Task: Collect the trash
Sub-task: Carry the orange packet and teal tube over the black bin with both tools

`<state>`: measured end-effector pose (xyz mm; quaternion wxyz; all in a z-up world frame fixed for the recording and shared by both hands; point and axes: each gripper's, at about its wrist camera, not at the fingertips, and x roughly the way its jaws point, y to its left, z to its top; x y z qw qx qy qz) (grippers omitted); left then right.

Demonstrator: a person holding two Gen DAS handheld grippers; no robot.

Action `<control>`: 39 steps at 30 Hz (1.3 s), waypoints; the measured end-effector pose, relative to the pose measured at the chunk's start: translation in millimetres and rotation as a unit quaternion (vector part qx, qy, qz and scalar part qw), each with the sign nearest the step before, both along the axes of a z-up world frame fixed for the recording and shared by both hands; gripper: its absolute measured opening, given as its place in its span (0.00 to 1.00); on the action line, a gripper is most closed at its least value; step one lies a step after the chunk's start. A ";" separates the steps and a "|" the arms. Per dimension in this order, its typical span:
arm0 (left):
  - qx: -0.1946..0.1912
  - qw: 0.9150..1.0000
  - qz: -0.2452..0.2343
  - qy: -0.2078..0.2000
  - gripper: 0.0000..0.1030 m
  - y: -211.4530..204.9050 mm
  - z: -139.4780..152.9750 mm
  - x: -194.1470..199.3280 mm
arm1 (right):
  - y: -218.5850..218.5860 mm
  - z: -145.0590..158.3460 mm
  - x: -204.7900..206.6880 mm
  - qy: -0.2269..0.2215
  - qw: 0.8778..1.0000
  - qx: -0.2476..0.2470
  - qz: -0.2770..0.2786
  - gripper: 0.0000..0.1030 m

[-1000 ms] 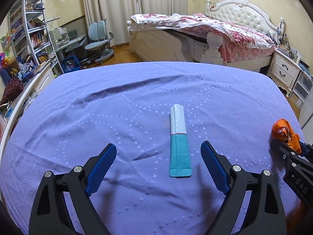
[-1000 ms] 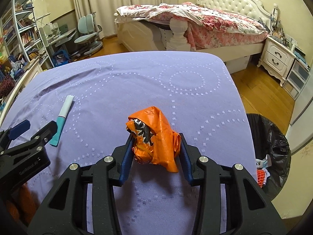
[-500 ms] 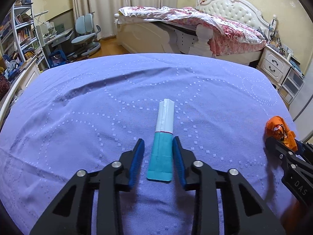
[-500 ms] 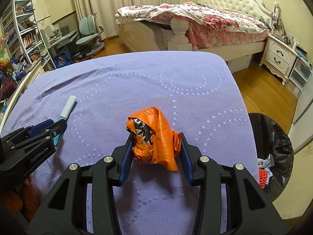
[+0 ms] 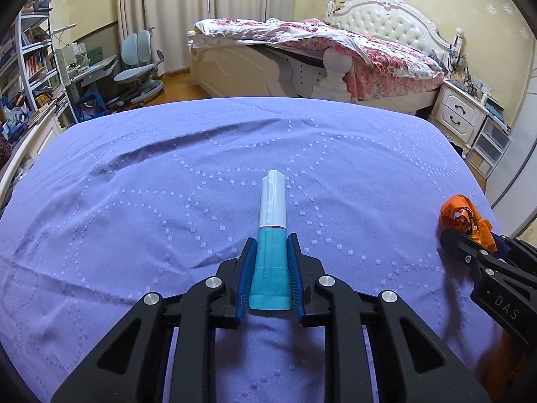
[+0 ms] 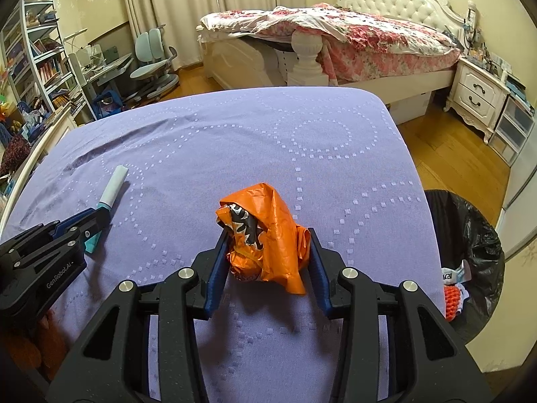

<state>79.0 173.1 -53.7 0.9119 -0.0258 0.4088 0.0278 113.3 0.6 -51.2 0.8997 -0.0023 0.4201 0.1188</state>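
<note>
A long teal and white sachet (image 5: pixel 272 228) lies on the purple bedspread (image 5: pixel 167 184). My left gripper (image 5: pixel 270 245) is shut on its teal end, the blue pads pressing both sides; the white end sticks out ahead. From the right wrist view the same sachet (image 6: pixel 112 184) and left gripper (image 6: pixel 97 218) sit at the left. My right gripper (image 6: pixel 266 235) is shut on a crumpled orange wrapper (image 6: pixel 265 231) with black and white print, held just above the bedspread (image 6: pixel 235 141). In the left wrist view that wrapper (image 5: pixel 465 220) shows at the right edge.
A bin lined with a black bag (image 6: pixel 470 235), holding some trash, stands on the wooden floor off the bedspread's right edge. Beyond are a white bed with a pink quilt (image 6: pixel 335 30), a nightstand (image 6: pixel 480 97), a desk with blue chairs (image 6: pixel 151 57) and bookshelves (image 6: pixel 37 67).
My left gripper has gone from wide open to shut on the sachet's teal end, moving slightly forward over it. The right gripper has kept still with the orange wrapper.
</note>
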 end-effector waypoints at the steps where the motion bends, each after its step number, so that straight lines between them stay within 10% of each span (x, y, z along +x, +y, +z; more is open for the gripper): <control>1: 0.001 1.000 0.000 -0.001 0.21 -0.7 0.6 -1.6 | -0.4 0.8 -2.0 0.000 1.000 0.001 0.000 0.41; 39: -0.015 0.997 -0.057 -0.058 0.21 -79.6 21.4 -55.5 | -68.1 20.4 -89.3 -0.040 0.998 0.024 -0.051 0.40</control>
